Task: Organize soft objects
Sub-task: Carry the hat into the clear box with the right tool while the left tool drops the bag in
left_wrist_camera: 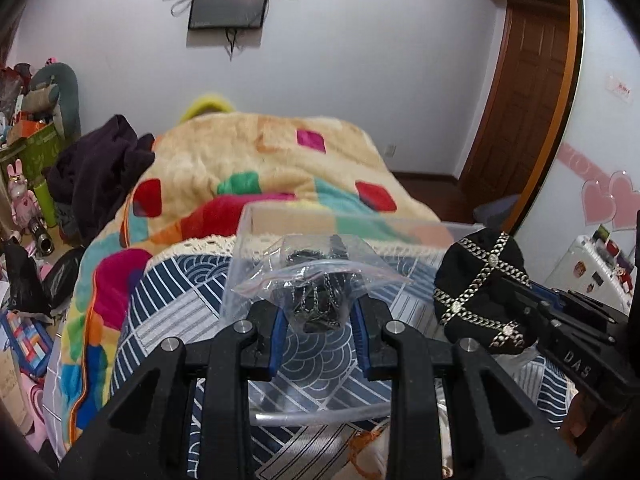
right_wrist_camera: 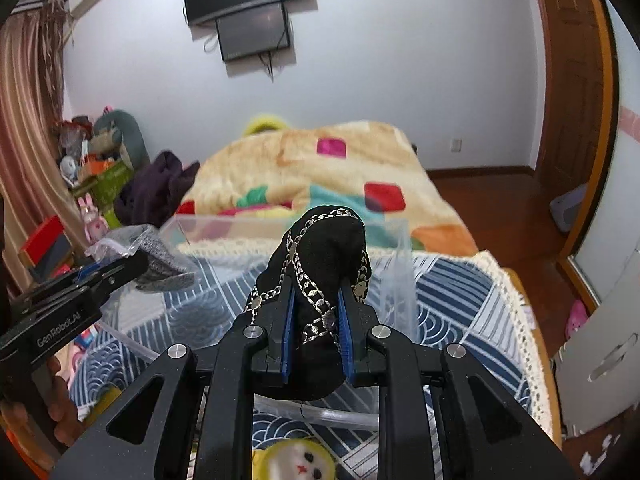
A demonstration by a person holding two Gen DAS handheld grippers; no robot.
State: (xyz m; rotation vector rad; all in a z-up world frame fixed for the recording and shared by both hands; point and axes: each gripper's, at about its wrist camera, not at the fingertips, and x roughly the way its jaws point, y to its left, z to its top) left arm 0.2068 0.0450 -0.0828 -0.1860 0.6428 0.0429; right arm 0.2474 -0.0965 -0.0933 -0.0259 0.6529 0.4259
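Observation:
My left gripper (left_wrist_camera: 319,312) is shut on a clear plastic zip bag (left_wrist_camera: 320,276) with a dark chained item inside, held above a clear plastic bin (left_wrist_camera: 256,236) on the bed. My right gripper (right_wrist_camera: 316,316) is shut on a black fabric hat with silver chains (right_wrist_camera: 324,252), held upright over the same bin (right_wrist_camera: 184,224). The hat also shows in the left wrist view (left_wrist_camera: 480,288) at the right, with the right gripper behind it. The left gripper with its bag (right_wrist_camera: 132,248) shows at the left of the right wrist view.
The bin rests on a navy and white patterned cover (left_wrist_camera: 168,312) on the bed. A colourful fleece blanket (left_wrist_camera: 260,160) lies beyond. A dark garment (left_wrist_camera: 100,168) and clutter sit at left. A yellow plush toy (right_wrist_camera: 296,460) lies near the bed's front edge. A wooden door (left_wrist_camera: 520,80) stands at right.

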